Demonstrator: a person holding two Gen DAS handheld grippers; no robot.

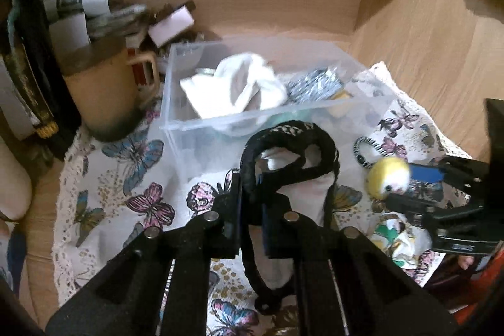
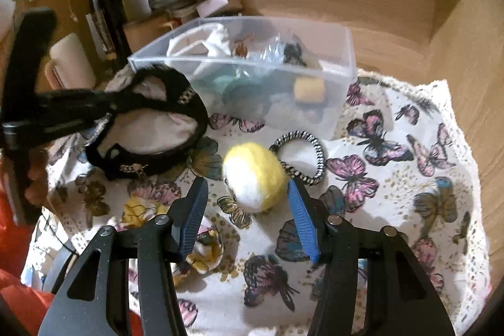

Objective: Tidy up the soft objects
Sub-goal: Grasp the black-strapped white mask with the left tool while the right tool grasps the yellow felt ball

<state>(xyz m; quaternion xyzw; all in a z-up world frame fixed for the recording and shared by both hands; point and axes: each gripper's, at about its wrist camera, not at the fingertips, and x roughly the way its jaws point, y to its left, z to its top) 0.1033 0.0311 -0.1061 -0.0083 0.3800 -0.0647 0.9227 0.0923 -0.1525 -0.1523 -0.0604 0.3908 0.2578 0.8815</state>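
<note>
Wooden tabletop [image 2: 409,30] carries a butterfly-print cloth [image 2: 393,194] and a clear bin [image 1: 176,103] of soft things. Left gripper [image 1: 252,203] fingers clamp a black-trimmed pouch [image 1: 289,153]. Right gripper [image 2: 249,207] fingers gape around the yellow plush ball [image 2: 255,175]; only the left view shows a mug [image 1: 104,90].

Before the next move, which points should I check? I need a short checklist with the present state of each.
1. Left gripper shut on the black-trimmed pouch: ok.
2. Pouch lifted off the butterfly cloth: cannot tell.
3. Clear plastic bin open on top, with room: ok.
4. Right gripper open around the yellow and white ball: ok.
5. Ball free of the striped hair tie: not ok, they overlap.
</note>
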